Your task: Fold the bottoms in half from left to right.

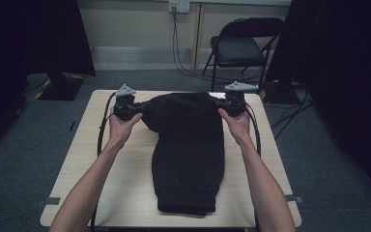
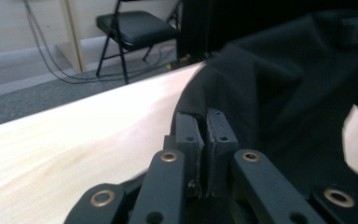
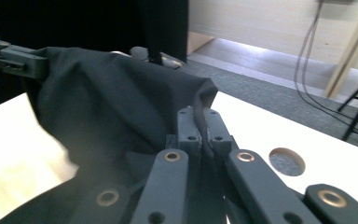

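Your left gripper point(image 2: 204, 125) is clenched on the edge of the black garment point(image 1: 186, 145); its two jaws are pressed together with the cloth between them. Your right gripper point(image 3: 201, 122) is also clamped on a fold of the same garment, at the opposite corner. In the high view, both grippers hold the far end of the garment, which is lifted a little there, while the rest lies flat along the middle of the wooden table point(image 1: 125, 188), toward you. Behind the table a black folding chair point(image 1: 239, 46) stands near the wall.
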{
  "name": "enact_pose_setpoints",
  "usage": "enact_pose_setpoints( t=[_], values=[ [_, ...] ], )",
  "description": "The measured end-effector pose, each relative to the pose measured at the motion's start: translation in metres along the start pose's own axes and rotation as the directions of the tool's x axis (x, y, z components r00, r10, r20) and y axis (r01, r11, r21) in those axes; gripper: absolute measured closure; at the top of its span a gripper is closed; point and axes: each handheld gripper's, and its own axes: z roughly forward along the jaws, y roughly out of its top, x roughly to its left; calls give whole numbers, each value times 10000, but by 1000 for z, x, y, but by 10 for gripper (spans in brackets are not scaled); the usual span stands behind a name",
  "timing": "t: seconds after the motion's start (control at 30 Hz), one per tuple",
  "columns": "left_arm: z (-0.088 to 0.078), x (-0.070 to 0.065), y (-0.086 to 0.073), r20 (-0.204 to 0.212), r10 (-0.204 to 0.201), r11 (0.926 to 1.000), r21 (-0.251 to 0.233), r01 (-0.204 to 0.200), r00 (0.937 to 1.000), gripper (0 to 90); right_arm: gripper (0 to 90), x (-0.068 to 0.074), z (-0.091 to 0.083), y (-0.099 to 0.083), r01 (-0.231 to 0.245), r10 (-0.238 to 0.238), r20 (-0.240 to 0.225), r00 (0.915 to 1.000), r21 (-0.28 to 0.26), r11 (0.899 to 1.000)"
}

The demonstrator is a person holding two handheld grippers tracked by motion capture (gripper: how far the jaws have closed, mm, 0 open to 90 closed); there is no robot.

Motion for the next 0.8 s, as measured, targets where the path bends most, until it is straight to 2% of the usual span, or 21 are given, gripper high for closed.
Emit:
enact_pose_setpoints(
  t=[0.13,0.2,0.27,0.33,0.43,0.47,0.53,0.7,0.8],
  values=[
    [-17,-14,-3,101,152,9991,-408,-148,9998,860,887,8,-19,-11,-222,211,-314,9993,-338,9992],
    [-25,-25,-4,85,474,9982,-382,-471,9988,859,887,15,-28,-15,-90,76,-390,9992,-343,9994],
    [-34,-35,-5,355,525,9971,-575,-504,9980,860,887,25,-38,-18,88,-105,-487,9988,-360,9993],
    [-42,-47,-8,359,801,9954,-552,-781,9961,859,887,34,-49,-20,186,-211,-543,9983,-455,9988],
    [-56,-61,-13,611,1043,9937,-487,-1014,9927,859,887,49,-63,-24,292,-328,-687,9971,-522,9982],
    [-60,-65,-17,656,1150,9925,-489,-1119,9912,859,887,54,-67,-27,371,-407,-725,9965,-494,9981],
    [-68,-71,-26,845,1117,9924,-605,-1068,9901,859,887,62,-74,-34,500,-528,-802,9954,-359,9981],
    [-82,-81,-51,1107,1015,9940,-521,-962,9887,859,887,76,-92,-54,490,-509,-989,9938,-216,9986],
    [-94,-90,-59,1250,1228,9912,-652,-1154,9845,859,887,84,-102,-61,630,-635,-1040,9925,-83,9980]
  ],
)
